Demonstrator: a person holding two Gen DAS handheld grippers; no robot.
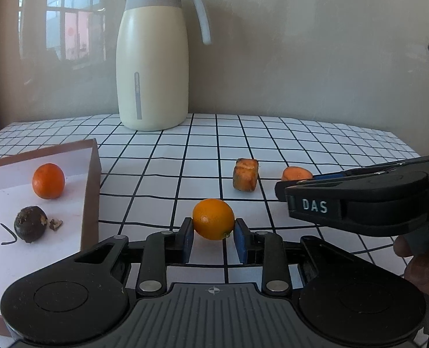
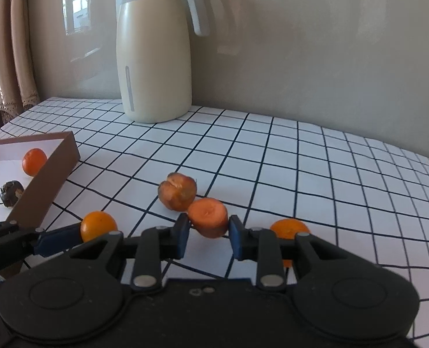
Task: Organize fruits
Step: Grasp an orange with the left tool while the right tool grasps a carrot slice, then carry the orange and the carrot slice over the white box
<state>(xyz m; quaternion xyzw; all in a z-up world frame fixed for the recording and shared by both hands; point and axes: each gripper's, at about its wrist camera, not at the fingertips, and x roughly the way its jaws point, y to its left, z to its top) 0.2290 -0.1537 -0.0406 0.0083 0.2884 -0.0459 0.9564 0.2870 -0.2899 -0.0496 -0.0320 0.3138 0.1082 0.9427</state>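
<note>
**Gripping fruit with both grippers at once**

Clamping from both sides, the left gripper [image 1: 213, 226] has its blue pads pressed on a small round orange [image 1: 213, 219] that sits on the checked counter [image 1: 315, 142], just right of the shallow brown box [image 1: 94, 171]. Inside the box lie another orange fruit [image 1: 48, 180] and a dark, rough-skinned round fruit [image 1: 30, 224] with a crumb beside it.

The right gripper [image 2: 209, 227] is closed on a cut orange chunk [image 2: 208, 217], its flat face turned upward. Just behind that chunk, close to it, rests a browned, shrivelled piece [image 2: 177, 191]. A further orange fruit [image 2: 289, 228] shows partly behind the right gripper's linkage.

At the back of the counter stands a cream jug [image 1: 152, 66] with a grey lid and handle, against the wall. A person's fingers [image 1: 420, 269] hold the right gripper's handle.
</note>
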